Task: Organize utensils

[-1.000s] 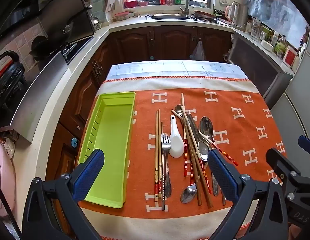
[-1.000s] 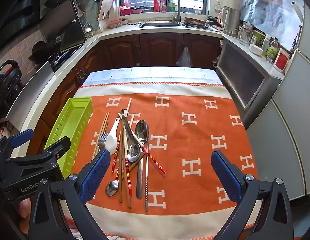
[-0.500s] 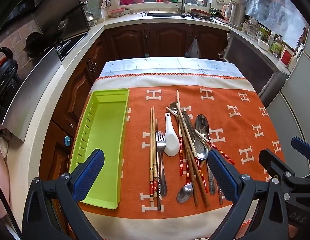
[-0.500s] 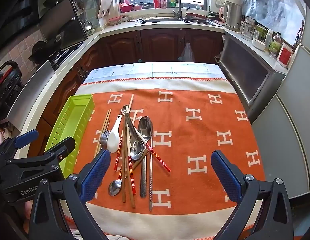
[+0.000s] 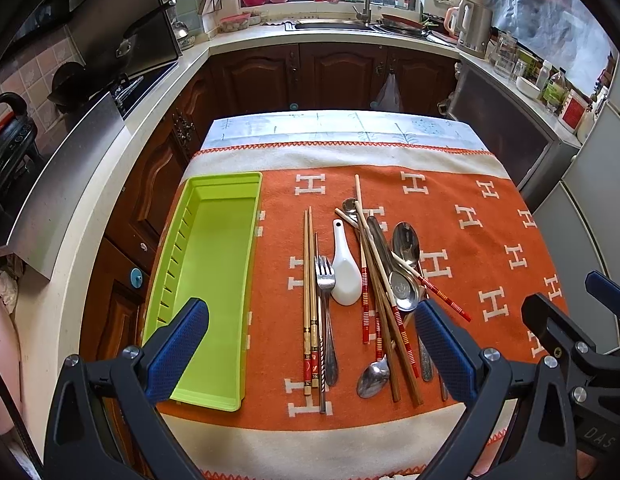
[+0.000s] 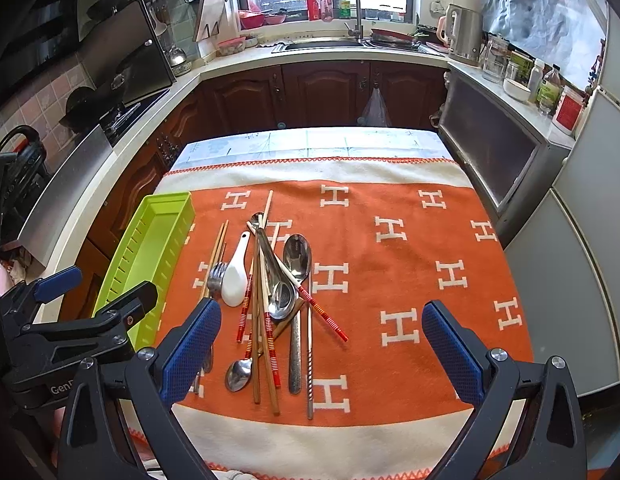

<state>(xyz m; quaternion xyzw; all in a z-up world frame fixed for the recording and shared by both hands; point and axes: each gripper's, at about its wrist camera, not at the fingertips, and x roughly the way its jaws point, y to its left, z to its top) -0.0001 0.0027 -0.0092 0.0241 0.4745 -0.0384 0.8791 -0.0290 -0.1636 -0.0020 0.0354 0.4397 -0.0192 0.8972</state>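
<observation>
A loose pile of utensils lies on an orange blanket: a white ceramic spoon (image 5: pixel 344 272) (image 6: pixel 235 276), a metal fork (image 5: pixel 325 280), metal spoons (image 5: pixel 406 240) (image 6: pixel 297 258), a wooden chopstick pair (image 5: pixel 308 280), and red-banded chopsticks (image 5: pixel 366 300) (image 6: pixel 266 320). An empty lime-green tray (image 5: pixel 214 280) (image 6: pixel 146 248) sits left of them. My left gripper (image 5: pixel 310 352) hovers open above the near table edge, framing the pile. My right gripper (image 6: pixel 320 354) is also open, held over the pile's near end. Neither holds anything.
The table (image 6: pixel 310 144) stands in a U-shaped kitchen, with wooden cabinets (image 5: pixel 330 76), a sink (image 5: pixel 330 26) at the back, a stove (image 5: pixel 122 88) on the left and a fridge (image 6: pixel 582 240) on the right. The blanket's right half (image 6: pixel 430 260) carries nothing.
Both grippers have drifted slightly back and up, so the table sits a bit lower and farther in view. Utensils and tray have not moved.
</observation>
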